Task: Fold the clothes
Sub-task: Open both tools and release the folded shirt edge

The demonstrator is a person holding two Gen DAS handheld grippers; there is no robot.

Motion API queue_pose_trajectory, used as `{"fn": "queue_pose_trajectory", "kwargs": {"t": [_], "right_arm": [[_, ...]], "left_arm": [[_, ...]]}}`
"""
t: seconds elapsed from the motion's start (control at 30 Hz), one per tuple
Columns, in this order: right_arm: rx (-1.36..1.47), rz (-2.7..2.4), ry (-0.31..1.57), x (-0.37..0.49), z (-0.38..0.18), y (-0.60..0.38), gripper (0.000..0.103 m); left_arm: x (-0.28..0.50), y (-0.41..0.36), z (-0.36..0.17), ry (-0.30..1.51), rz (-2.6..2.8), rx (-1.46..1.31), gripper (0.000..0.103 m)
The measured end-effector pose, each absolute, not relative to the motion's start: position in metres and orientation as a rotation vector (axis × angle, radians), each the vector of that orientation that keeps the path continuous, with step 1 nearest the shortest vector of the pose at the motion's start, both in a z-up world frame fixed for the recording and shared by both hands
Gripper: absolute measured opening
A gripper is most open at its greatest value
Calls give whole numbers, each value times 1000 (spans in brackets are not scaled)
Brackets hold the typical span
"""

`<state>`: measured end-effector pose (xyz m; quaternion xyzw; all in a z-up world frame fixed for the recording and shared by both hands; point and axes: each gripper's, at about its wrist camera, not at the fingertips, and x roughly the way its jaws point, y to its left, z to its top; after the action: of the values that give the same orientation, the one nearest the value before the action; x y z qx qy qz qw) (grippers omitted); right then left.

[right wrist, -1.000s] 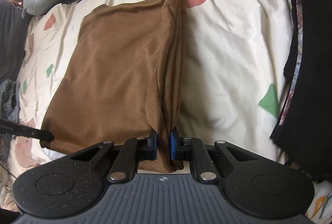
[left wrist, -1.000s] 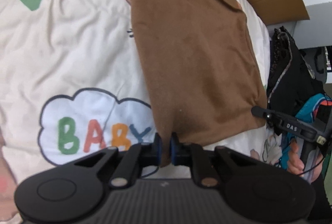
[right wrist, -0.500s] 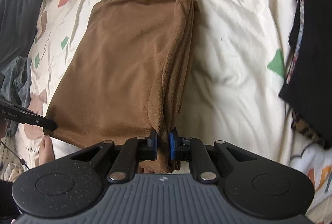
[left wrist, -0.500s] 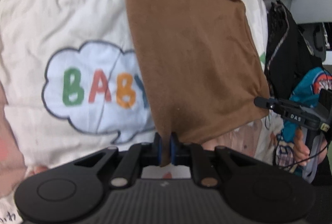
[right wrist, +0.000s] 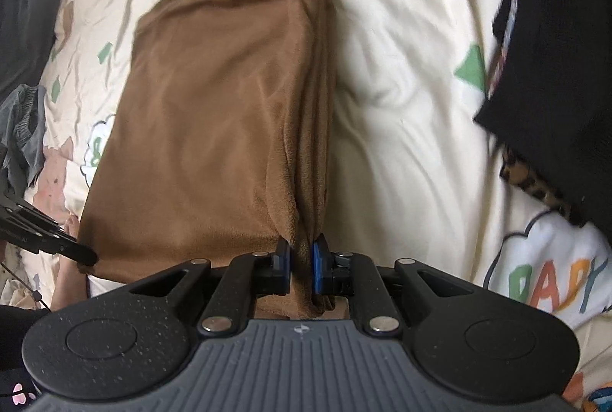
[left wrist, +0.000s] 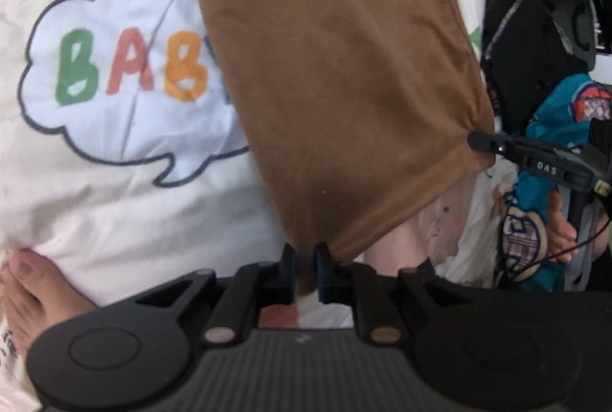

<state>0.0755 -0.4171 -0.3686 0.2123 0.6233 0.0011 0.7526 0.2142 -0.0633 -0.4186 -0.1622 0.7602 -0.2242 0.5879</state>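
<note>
A brown folded garment (left wrist: 344, 68) lies lengthwise on the cream bedspread (left wrist: 114, 201), its near edge lifted at both corners. My left gripper (left wrist: 304, 255) has the near left corner between its blue pads, and its jaws are opening slightly. My right gripper (right wrist: 302, 251) is shut on the bunched near right corner of the brown garment (right wrist: 214, 114). Each gripper shows in the other's view: the right gripper (left wrist: 476, 140) pinches the far corner, and the left gripper (right wrist: 84, 255) holds the left corner.
The bedspread (right wrist: 401, 106) carries a "BABY" cloud print (left wrist: 126, 68). A black garment (right wrist: 554, 49) lies along the right side. A bare foot (left wrist: 26, 282) rests at the left. Teal clothing (left wrist: 554, 114) and a grey garment (right wrist: 23, 129) lie by the edges.
Both grippers pulled the garment's near edge toward the near side of the bed. The garment slid over the cloud print, and a bare foot came into the left view.
</note>
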Motion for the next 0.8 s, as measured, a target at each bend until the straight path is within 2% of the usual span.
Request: {"fn": "queue_pose_trajectory", "kwargs": {"t": [0.03,0.1,0.13,0.17,0.2,0.33,0.43,0.8], "right_arm": [[456,-5,1373,75,-371,-418,12],[447,-18,1379,74,-373,-420,19],[449,-21,1366,74,-371,-421,28],[450,-24,1353,74,-369,-423,45],[452,-28,1341,74,-367,-425,54],[464,-38,1286,83,-359,-432,54],[458,-39,1263,95,-356,-435,54],[470,-69,1205,138,-372,-441,54]], "left_arm": [[216,-63,-419,1774,-505,-366,12],[220,-56,-419,1766,-451,-369,26],[222,-48,-417,1757,-434,-392,30],[224,-39,-416,1747,-417,-414,39],[228,-35,-414,1728,-403,-423,46],[246,-27,-405,1661,-366,-449,51],[257,-19,-404,1625,-343,-465,59],[270,10,-407,1563,-295,-509,60]]}}
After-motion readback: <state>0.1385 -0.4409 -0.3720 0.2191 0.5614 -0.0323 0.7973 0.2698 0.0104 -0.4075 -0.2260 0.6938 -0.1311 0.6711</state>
